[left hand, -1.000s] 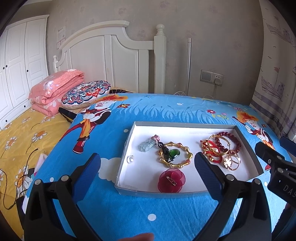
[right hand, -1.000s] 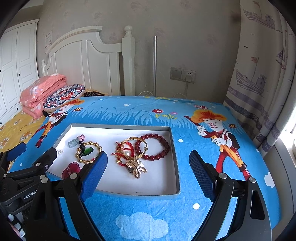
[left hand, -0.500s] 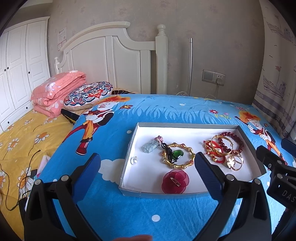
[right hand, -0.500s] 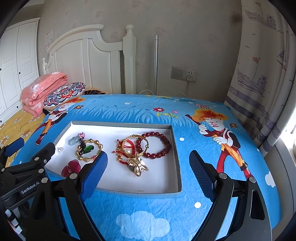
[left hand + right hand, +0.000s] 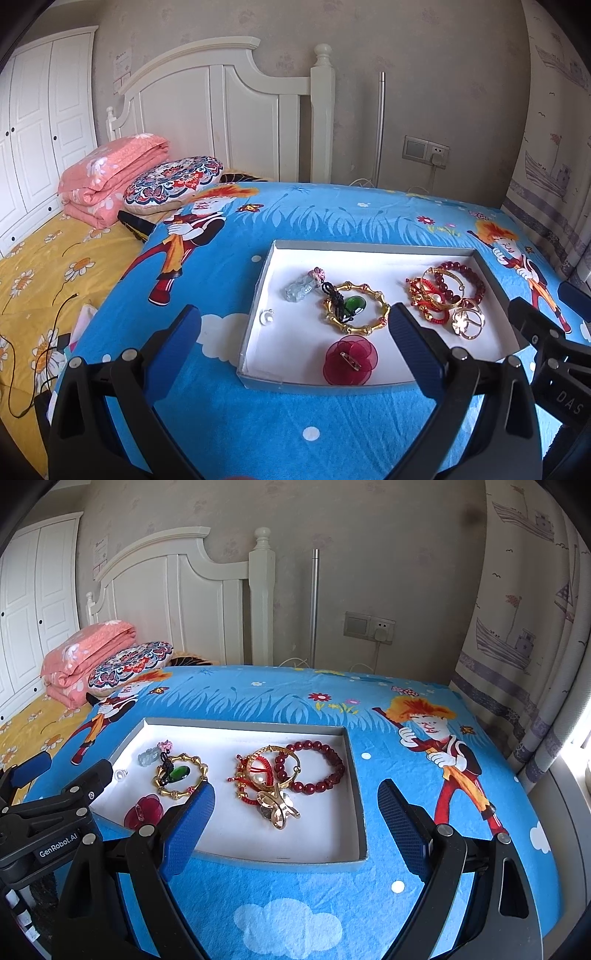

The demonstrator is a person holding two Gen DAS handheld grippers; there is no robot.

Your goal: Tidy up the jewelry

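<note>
Bedroom; bed (image 5: 258, 424) with blue cartoon sheet, white headboard (image 5: 221, 110) behind, curtain (image 5: 524, 627) to the right. All places given from the tray (image 5: 255, 306), a shallow white box lying flat on the sheet.

- Left gripper (image 5: 295, 339): near side of tray, over its left half; jaws wide apart, holding nothing.
- Tray, left edge: small clear ring (image 5: 266, 316).
- Left of centre, far side: pale stone pendant (image 5: 301, 290) with pink knot.
- Centre: gold bangle (image 5: 356, 308), a green pendant (image 5: 354, 304) on black cord lying inside it.
- Near wall: red flower brooch (image 5: 347, 361), alone.
- Right half: heap of red string bracelets (image 5: 255, 775), a gold ring bangle, a dark red bead bracelet (image 5: 317, 766) and a gold butterfly piece (image 5: 279, 810), overlapping and touching.
- Right gripper (image 5: 295, 827): near side of tray, over its right half; jaws wide apart, holding nothing.

Step in hand: undetermined. All pieces lie inside the tray, which fits either jewelry gathered in or jewelry awaiting sorting.

Any pick from the heap calls for a narrow pinch on one piece, as neighbours may drag along.

Room: bare floor in the tray's near-right and far strip; low walls limit sideways approach; open sheet all round.
</note>
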